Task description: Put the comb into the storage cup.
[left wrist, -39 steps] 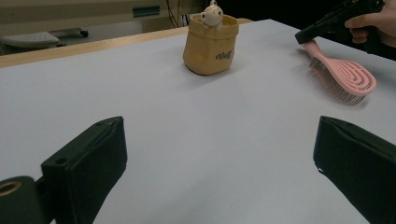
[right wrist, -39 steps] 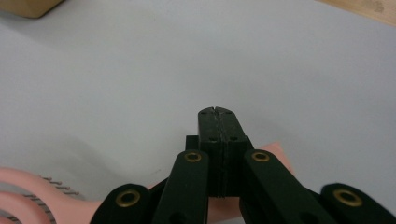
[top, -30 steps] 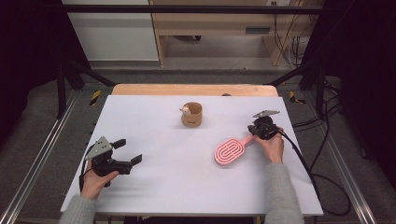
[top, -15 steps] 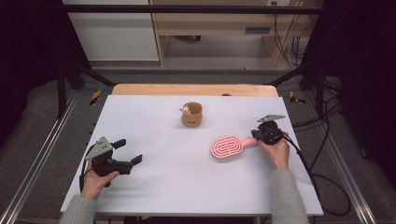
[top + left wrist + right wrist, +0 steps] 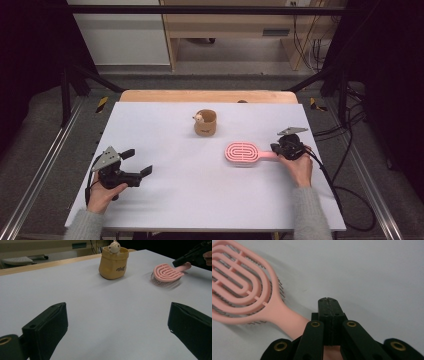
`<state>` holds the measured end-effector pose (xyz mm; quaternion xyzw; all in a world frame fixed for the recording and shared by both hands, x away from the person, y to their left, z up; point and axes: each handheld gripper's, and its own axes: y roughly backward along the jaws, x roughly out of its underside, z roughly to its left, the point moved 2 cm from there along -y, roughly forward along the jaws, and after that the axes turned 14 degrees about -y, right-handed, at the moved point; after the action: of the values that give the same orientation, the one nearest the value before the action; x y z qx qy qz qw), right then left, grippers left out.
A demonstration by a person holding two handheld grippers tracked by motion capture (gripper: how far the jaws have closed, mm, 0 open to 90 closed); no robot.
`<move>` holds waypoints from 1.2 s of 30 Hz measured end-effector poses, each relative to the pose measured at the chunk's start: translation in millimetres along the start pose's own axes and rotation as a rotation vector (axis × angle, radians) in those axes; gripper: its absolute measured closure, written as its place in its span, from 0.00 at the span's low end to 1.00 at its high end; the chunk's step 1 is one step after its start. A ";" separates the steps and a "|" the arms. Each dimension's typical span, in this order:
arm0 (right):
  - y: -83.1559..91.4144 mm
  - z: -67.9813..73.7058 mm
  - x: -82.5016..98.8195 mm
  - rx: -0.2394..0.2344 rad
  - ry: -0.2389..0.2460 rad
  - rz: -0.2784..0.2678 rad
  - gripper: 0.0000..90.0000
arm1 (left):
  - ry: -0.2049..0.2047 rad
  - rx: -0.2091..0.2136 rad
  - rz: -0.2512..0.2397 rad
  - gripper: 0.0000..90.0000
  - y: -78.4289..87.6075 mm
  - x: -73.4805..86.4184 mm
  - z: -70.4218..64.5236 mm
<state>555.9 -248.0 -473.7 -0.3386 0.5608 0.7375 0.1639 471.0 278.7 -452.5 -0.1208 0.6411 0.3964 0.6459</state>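
Pink hairbrush (image 5: 244,290) bristles face down, under shut right gripper (image 5: 329,301).

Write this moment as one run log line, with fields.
right gripper: shut, against pink brush handle | left gripper: open, nothing between | brush: bristles down on table

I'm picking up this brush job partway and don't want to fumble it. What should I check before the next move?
1. Right gripper shut, jaws meeting tip to tip: ok.
2. Pink hairbrush handle between those jaws: not ok, it runs beneath them.
3. Brush flat on the white table, bristles down: ok.
4. Yellow pouch upright and apart from the brush: ok.
5. Left gripper open, holding nothing, well away from the brush: ok.
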 end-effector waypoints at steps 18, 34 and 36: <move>9.2 10.3 14.0 -0.018 0.010 0.004 1.00 | -0.002 -0.001 -0.001 0.03 0.3 -0.3 -0.2; 18.5 17.2 26.3 -0.045 0.027 0.015 1.00 | -0.004 0.001 -0.005 0.03 0.8 -0.8 -0.4; 19.9 18.2 27.4 -0.049 0.023 0.018 1.00 | -0.004 0.000 -0.005 0.03 0.8 -0.8 -0.4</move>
<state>518.1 -241.0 -475.6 -0.3459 0.5476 0.7485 0.1423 470.3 278.6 -451.6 -0.1218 0.6394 0.3951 0.6482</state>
